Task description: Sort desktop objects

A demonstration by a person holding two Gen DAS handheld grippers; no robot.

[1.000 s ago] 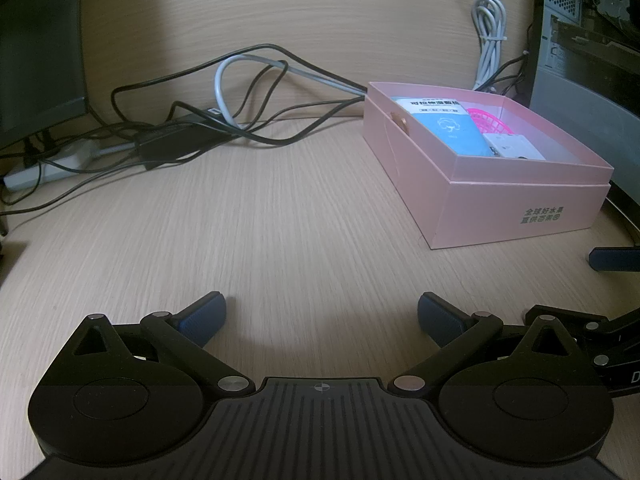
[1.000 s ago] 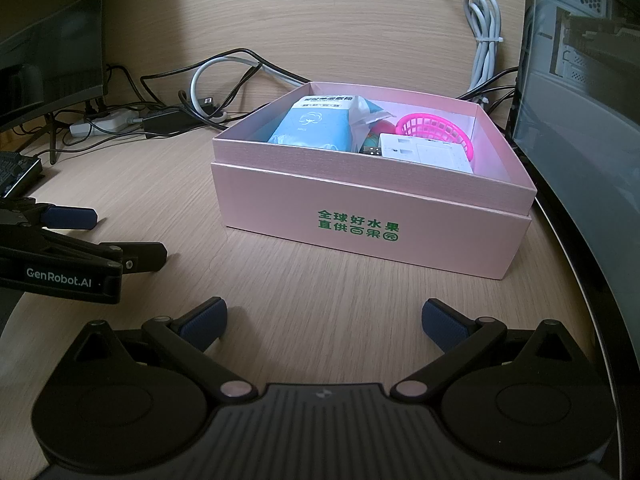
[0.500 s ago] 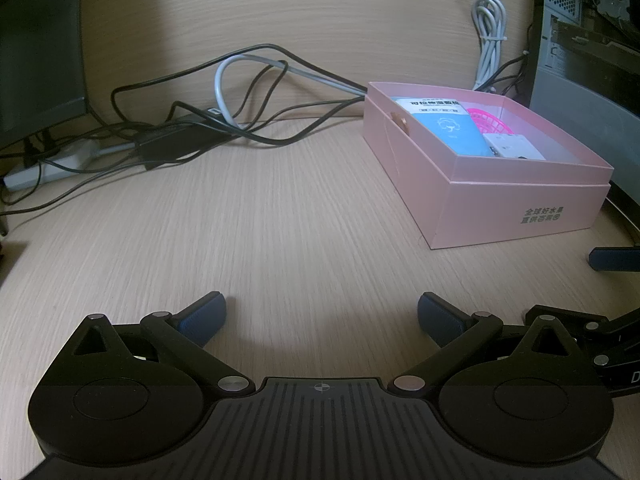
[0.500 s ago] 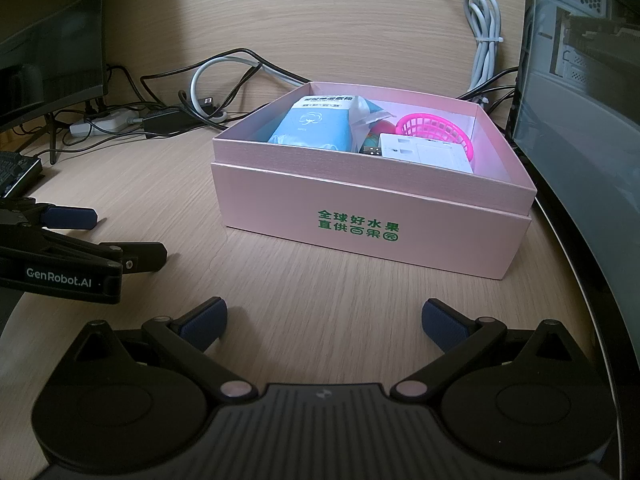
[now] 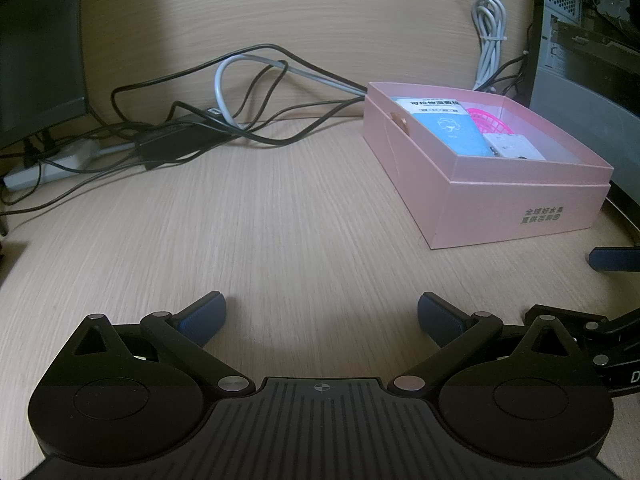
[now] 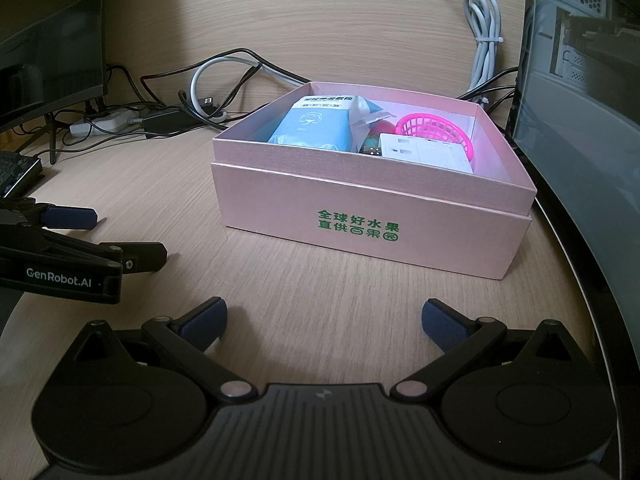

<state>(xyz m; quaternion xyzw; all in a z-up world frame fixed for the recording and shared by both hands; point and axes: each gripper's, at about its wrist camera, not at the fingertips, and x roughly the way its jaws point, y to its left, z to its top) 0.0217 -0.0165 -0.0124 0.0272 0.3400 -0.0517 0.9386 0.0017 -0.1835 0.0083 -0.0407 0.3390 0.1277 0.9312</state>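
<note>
We hold both grippers low over the desk [image 5: 280, 220], side by side near its front edge, and both stand released, with nothing between the blue pads. The left gripper [image 5: 322, 314] looks across the bare middle of the desk, and the right gripper [image 6: 324, 316] looks straight at the pink box [image 6: 372, 216], which sits toward the right edge of the desk, close to the computer case [image 6: 580, 60]. We judge that the sorting is nearly finished or finished, because the loose things are all collected in the box and no loose object shows on the wood in front of us; this is probably why our jaws wait apart and empty. Inside the box a blue pack [image 6: 310, 128] leans at the left side, a pink basket [image 6: 436, 130] lies tilted at the back right, and a white flat piece [image 6: 426, 154] rests in front of the basket. Between the pack and the white piece some small coloured things show, but the front wall of the box covers them and we cannot tell what they are. The floor of the box is hidden too. Along the back edge of the desk the cables [image 5: 240, 120] lie tangled near a power strip [image 5: 48, 168]. A monitor [image 5: 40, 40] is cut off at the left, and of a keyboard [image 6: 16, 172] only one corner shows.
</note>
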